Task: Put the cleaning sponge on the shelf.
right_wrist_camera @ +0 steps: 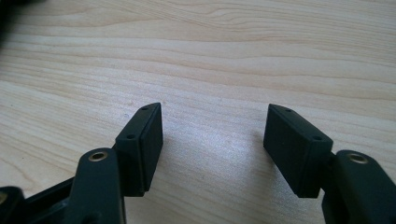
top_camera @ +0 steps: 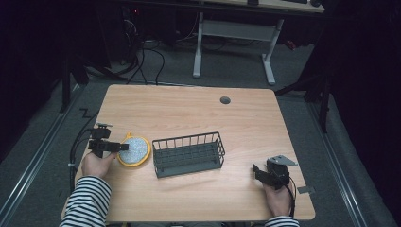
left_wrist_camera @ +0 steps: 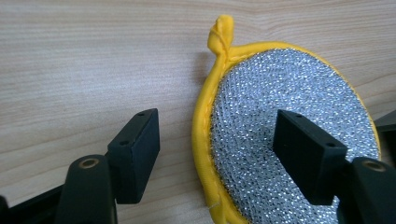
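The left tool (left_wrist_camera: 217, 154) stands wide, its jaws straddling the yellow rim of the round scouring pad (left_wrist_camera: 289, 135): one jaw sits over bare wood outside the rim, the other over the silver mesh. The pad lies flat on the table (top_camera: 198, 113), at the person's left, just beside the left end of the dark wire basket (top_camera: 188, 154); from the high view I cannot tell whether pad and basket touch.

The risk lies in that flatness. As I judge it, if the jaws close without dropping lower they may skate over the rim and catch nothing, or nip only the soft yellow binding, which could fold and slip free on the lift. A jaw pressed hard onto the mesh could instead push the pad sideways into the basket wall and nudge the basket across the wood. The small yellow loop (left_wrist_camera: 221, 31) at the far edge of the pad would make a surer hold, but the tool is not lined up on it.

The right tool (right_wrist_camera: 212, 135) is also wide and holds nothing, hovering over bare table near the front right corner, well apart from the basket. From there it cannot steady the basket should it slide.
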### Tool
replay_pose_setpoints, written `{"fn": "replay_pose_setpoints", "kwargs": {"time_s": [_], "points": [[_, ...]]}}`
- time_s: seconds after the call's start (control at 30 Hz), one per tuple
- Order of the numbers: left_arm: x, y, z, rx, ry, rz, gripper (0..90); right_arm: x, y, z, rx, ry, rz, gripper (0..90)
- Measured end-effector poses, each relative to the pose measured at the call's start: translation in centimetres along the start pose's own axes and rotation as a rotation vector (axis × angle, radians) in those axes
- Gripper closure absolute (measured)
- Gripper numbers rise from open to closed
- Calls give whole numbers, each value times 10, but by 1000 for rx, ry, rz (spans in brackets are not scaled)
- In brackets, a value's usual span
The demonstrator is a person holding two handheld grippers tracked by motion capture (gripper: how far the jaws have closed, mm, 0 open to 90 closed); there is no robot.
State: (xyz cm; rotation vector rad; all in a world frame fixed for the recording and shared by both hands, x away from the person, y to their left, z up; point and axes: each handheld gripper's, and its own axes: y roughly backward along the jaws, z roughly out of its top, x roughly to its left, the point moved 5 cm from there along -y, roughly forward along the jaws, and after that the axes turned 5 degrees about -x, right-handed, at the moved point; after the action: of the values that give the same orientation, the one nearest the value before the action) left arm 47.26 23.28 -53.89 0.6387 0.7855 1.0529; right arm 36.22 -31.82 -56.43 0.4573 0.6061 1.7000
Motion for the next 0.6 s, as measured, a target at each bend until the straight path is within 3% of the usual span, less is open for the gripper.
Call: {"fn": "replay_pose_setpoints", "kwargs": {"time_s": [0.1,0.33,0.4,0.6], "points": [[1,-1,1,5,21,-18,340,0,0,0,0,0,1,377],[0,-6,-1,34,48,-84,519,0,0,0,0,-2,0,376],[0,-6,-1,44,64,-86,549,0,0,0,0,-1,1,377],[-1,-6,-1,38,58,-85,633,0,0,0,0,-2,1,376]]}}
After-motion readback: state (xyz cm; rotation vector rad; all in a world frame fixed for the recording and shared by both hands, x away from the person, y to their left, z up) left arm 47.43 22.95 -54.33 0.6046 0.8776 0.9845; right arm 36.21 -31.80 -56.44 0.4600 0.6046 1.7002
